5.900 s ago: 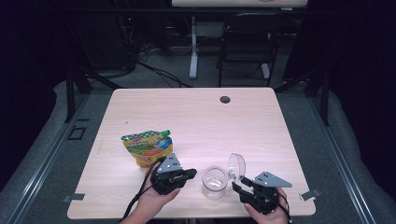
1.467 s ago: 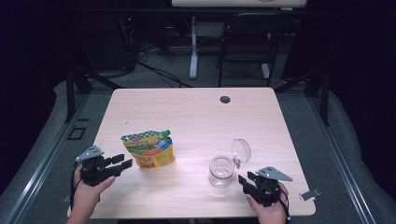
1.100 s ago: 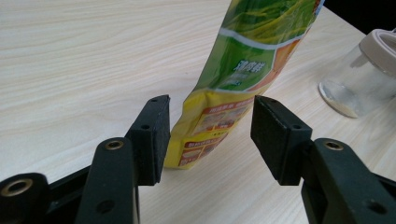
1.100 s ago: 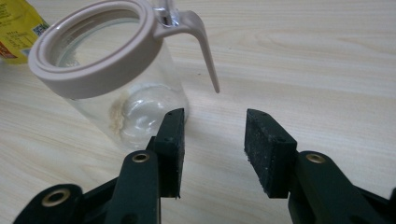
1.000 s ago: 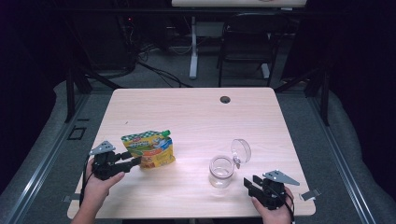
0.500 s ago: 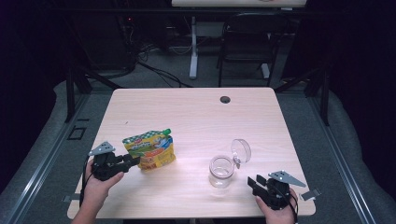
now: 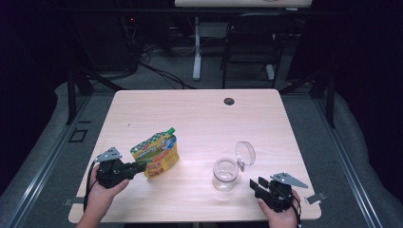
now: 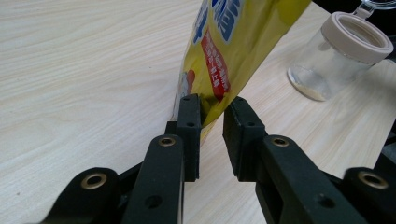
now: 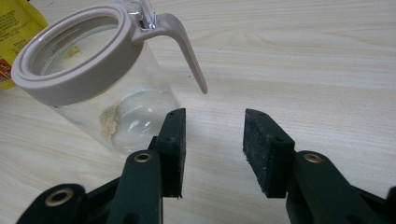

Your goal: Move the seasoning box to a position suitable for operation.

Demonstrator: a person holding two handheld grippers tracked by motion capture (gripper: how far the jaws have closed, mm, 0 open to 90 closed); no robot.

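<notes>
The left gripper has just been closing its jaws, and now they pinch the bottom corner of the yellow pouch, near the table's left edge. Held this way, the pouch stands up with its green cap on top, likely ready to lift and pour. The open jar waits near the front edge, lid tipped back. The right gripper rests just beside it, jaws spread and holding nothing.

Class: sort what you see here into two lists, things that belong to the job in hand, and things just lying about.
In the job:
pouch, its corner between the left tongs, which have just been closing
open jar
right tongs, empty beside the jar

Lying about:
chair
floor cables
</notes>
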